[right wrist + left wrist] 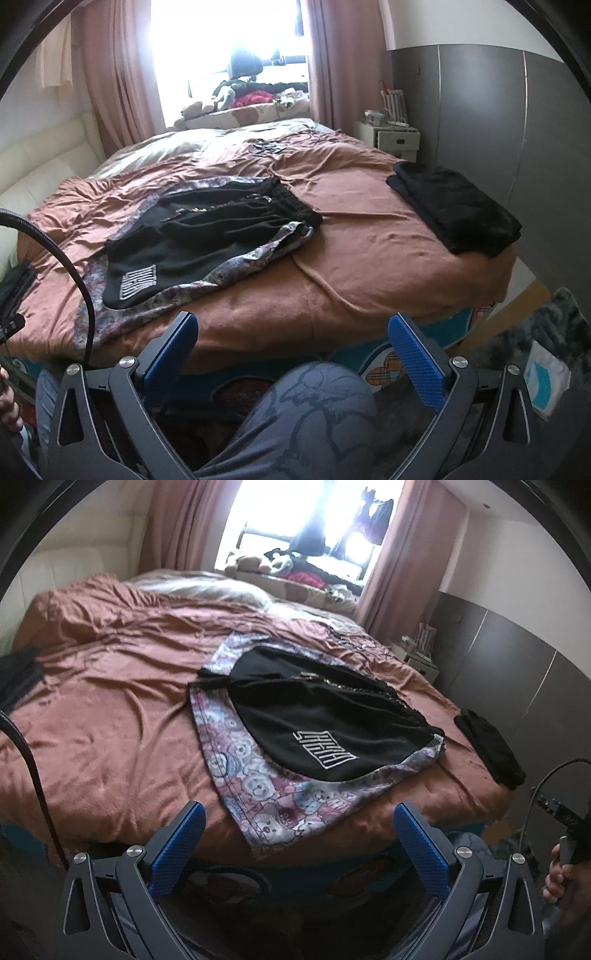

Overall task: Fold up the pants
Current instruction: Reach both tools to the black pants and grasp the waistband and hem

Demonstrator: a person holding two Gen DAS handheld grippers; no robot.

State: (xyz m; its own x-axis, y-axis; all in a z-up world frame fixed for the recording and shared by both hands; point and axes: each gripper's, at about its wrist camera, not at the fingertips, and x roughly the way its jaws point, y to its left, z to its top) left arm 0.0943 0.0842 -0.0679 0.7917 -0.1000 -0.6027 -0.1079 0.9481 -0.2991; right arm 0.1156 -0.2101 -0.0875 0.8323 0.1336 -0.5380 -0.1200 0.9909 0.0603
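Observation:
A black pair of pants (pixel 317 716) with a white logo lies spread on the bed, on top of a floral patterned garment (pixel 273 797). My left gripper (pixel 299 823) is open, held just off the bed's near edge below the floral hem, holding nothing. In the right wrist view the black pants (pixel 207 236) lie left of centre over the floral garment (pixel 243 266). My right gripper (pixel 293 332) is open and empty, off the bed's front edge, above a person's knee (pixel 314 398).
The bed's rumpled rust-brown cover (pixel 369 236) has bare room right of the pants. A folded black garment (pixel 458 206) lies at the bed's right edge. A white nightstand (pixel 391 140) and grey wardrobe (pixel 517 129) stand to the right. Clutter fills the windowsill (pixel 295 568).

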